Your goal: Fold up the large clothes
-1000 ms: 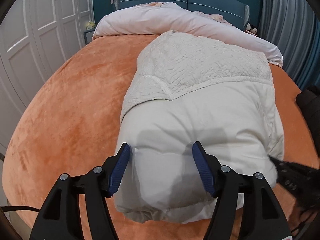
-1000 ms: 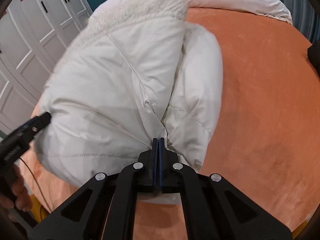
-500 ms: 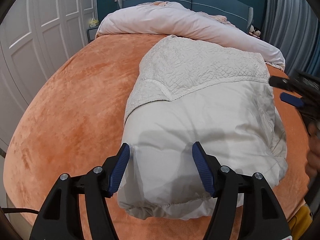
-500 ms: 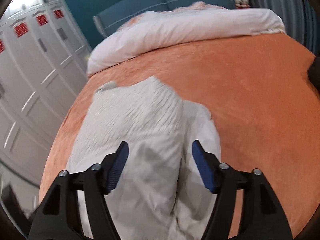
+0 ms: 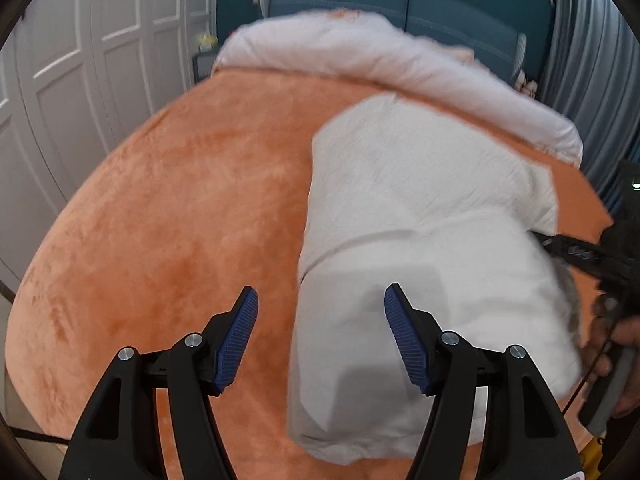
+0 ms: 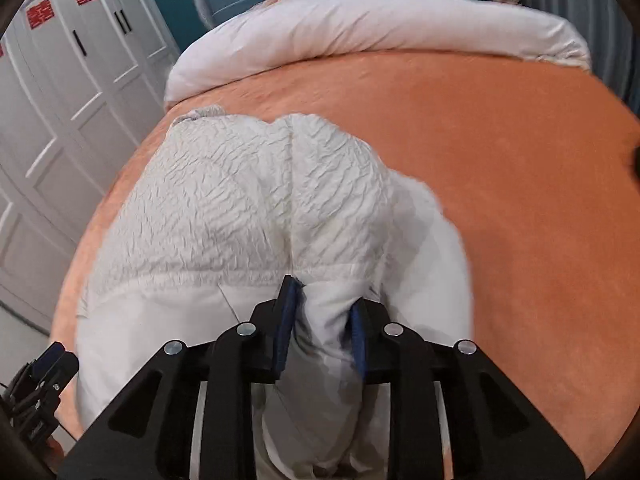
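A large white puffy jacket, folded into a thick bundle, lies on the orange bed. My left gripper hovers open over the bundle's near left edge. One pad is above the bedspread, the other above the fabric, and nothing is pinched. In the right wrist view the jacket shows its crinkled upper panel. My right gripper is closing its jaws on a raised fold of the smooth white fabric, with both pads pressing into it. It appears as a dark shape at the bundle's right side.
A rolled pale duvet lies across the head of the bed before a blue headboard. White wardrobe doors line the left side. A person's hand holds the right tool. The left gripper shows at the lower left.
The right gripper let go of the jacket's near corner, opened wide, moved up over the bundle and now pinches a fold on top. The left gripper shifted left, still open.
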### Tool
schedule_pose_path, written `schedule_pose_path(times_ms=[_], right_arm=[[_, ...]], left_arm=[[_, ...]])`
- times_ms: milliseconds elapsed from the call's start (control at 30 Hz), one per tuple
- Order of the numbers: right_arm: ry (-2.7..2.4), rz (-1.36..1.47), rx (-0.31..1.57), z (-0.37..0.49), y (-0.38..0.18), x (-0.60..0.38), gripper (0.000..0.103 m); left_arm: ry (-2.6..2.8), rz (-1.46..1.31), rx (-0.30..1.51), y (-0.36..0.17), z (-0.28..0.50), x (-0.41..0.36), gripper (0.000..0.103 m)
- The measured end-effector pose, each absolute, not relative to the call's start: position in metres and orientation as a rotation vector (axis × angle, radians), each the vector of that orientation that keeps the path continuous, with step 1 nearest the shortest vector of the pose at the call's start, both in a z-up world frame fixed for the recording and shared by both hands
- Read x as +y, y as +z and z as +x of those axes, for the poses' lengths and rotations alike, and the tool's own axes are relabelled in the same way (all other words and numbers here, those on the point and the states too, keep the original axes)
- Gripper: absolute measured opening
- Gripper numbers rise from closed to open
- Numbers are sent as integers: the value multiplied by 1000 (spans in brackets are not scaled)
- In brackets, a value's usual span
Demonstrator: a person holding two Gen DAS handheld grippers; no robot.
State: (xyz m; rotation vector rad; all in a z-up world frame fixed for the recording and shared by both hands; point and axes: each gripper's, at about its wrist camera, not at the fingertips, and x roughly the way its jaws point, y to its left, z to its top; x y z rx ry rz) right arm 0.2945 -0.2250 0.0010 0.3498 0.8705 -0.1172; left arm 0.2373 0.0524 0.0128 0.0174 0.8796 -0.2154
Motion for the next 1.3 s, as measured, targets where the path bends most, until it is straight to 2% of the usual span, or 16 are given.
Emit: schedule_pose_path(times_ms=[133,200,267,367,400,533,667,733,900,967,1000,1033,1233,1300], right_arm=[[-131,328,724,238,43,-210,23],[-70,282,717,210,49,-192,21],[-13,236,794,201,33,-174,18],[-17,156,984,192,-32,-157,8],[-37,129,994,185,-38,-153,5],[-32,209,925,161,-10,-153,9],[-66,164,1031,159,-39,-154,5],[-90,183,1057,147,-40,-156,10],[-94,196,977,106,-17,-142,11],[-106,183,957,85,-13,-131,23],[-123,184,943,80,-12,-129,36],[-133,186,934,77,-15,-126,42],[-172,170,942,57,-29,-119,44],[-179,170,930,52,-27,-118,49]], left_arm=[[-185,15,889,3,231,61,66],[-189,-16,895,3,226,67,66],[-187,-10,893,4,220,65,66],[-179,15,893,0,209,60,66],[-182,18,902,-3,204,60,66],[-180,44,908,-5,185,61,69],[-171,19,954,-17,168,61,71],[-177,22,957,-16,158,59,70],[-173,50,948,-17,128,51,70],[-166,48,965,-22,123,46,70],[-157,51,969,-26,119,43,70],[-148,59,966,-28,114,39,71],[-124,70,981,-41,92,30,72],[-124,66,976,-42,84,30,72]])
